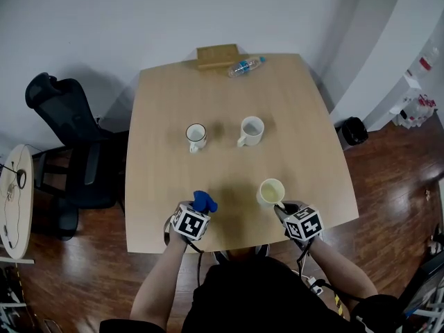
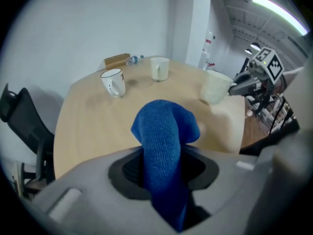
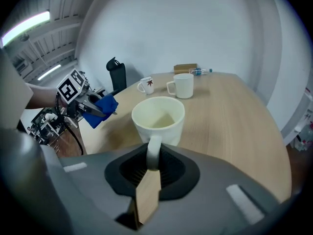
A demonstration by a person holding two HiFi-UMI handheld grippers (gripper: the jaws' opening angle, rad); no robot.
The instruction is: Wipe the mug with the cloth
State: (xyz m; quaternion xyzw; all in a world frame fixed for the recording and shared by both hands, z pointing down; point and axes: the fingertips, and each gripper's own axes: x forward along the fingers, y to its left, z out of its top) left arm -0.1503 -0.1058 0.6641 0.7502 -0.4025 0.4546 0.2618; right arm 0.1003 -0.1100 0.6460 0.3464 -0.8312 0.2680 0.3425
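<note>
The right hand-held gripper (image 3: 152, 163) is near the front edge of the table (image 1: 229, 116). It is squeezed tight on the handle of the pale mug (image 3: 157, 119), which maybe sits on the wood. The left hand-held gripper (image 2: 164, 173) pinches the blue cloth (image 2: 164, 131).

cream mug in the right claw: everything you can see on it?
The cream mug looks like plain glazed ceramic, empty and upright. Its handle points back into the right claw, whose jaws are shut on it. It is over the near right part of the table; whether its base touches the wood is unclear.
</note>
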